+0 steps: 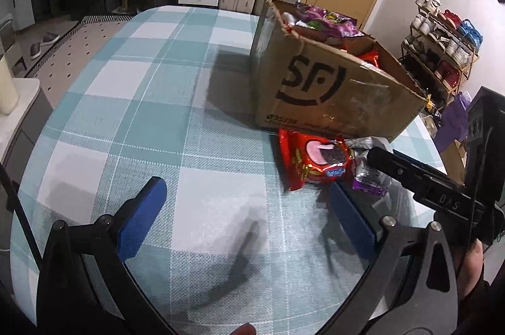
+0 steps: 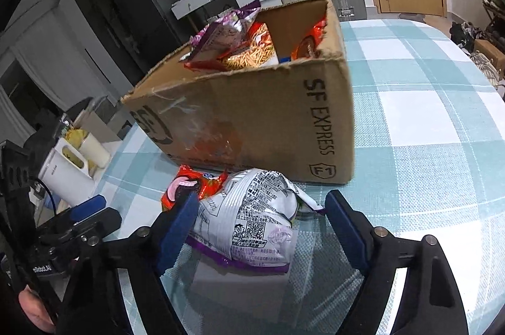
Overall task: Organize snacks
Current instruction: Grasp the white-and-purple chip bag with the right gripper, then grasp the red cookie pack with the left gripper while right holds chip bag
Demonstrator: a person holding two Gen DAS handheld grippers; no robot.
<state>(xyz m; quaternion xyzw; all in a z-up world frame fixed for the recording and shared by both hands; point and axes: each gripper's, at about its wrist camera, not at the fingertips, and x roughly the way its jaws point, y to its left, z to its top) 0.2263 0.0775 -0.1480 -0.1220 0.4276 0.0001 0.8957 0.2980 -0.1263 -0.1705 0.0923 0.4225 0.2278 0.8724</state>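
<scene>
Right wrist view: you are angling your right gripper (image 2: 258, 224) downward, jaws spread astride the silver snack bag (image 2: 252, 218) lying on the table (image 2: 426, 120) before the cardboard box (image 2: 252, 120), not yet pinching it.

Your left gripper (image 1: 249, 208) is hanging unclenched above bare cloth.

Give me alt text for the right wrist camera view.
The open right gripper straddles a white and purple snack bag on the checked tablecloth, beside a red snack pack. Behind stands an open cardboard box holding more snacks.
</scene>
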